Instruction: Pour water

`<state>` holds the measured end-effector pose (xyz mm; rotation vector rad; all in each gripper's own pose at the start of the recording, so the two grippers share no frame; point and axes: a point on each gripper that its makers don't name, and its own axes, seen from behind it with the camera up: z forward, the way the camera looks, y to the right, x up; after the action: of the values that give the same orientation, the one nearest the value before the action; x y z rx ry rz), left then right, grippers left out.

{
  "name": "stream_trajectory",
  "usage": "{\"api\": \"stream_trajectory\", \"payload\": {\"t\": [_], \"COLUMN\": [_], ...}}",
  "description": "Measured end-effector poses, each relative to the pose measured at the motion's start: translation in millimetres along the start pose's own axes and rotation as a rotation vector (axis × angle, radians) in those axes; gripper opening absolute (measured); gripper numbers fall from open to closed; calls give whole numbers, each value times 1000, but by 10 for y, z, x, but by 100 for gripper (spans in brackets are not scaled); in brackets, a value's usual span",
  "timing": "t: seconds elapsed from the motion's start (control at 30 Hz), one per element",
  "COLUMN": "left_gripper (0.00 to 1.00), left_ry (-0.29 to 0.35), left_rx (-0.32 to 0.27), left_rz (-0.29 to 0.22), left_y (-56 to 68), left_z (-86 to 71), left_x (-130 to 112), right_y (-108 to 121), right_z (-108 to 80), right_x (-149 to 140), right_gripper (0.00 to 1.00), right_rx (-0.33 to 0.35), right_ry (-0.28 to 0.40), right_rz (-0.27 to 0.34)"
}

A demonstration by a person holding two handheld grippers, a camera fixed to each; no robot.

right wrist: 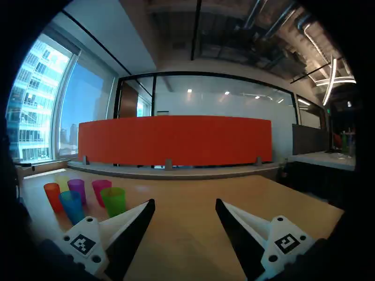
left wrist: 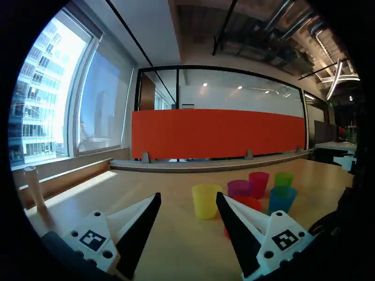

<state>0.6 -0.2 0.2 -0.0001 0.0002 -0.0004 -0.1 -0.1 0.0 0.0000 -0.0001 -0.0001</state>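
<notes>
Two claws, both wide open, over a table [left wrist: 183,248].
The left claw [left wrist: 188,195] has its fingers apart and holds nothing; a yellow cup [left wrist: 205,200] stands ahead, between them. The right claw [right wrist: 184,202] is apart and empty too, with a green cup [right wrist: 113,200] ahead to its left.

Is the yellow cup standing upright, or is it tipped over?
Upright. In the left gripper view the yellow cup stands on its base on the wooden table, rim up. Its contents cannot be told.

Red cup [left wrist: 251,202] half behind left tool [left wrist: 188,195]
</notes>
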Motion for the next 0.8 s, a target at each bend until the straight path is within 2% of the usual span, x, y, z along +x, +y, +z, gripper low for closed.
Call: {"api": "stream_trajectory", "payload": {"t": [0.6, 0.8], "left_gripper": [87, 87], "left_ry": [-1, -31], "left_rx": [2, 7], "left_rz": [-1, -4], "left_y": [-1, -22], "left_z": [-1, -4], "left_x": [0, -50], "right_y": [-10, -4], "right_z": [4, 3], "right_x": [-11, -25], "right_gripper": [100, 100], "right_rx": [1, -1], "right_ry": [0, -21], "right_rz": [-1, 13]}}
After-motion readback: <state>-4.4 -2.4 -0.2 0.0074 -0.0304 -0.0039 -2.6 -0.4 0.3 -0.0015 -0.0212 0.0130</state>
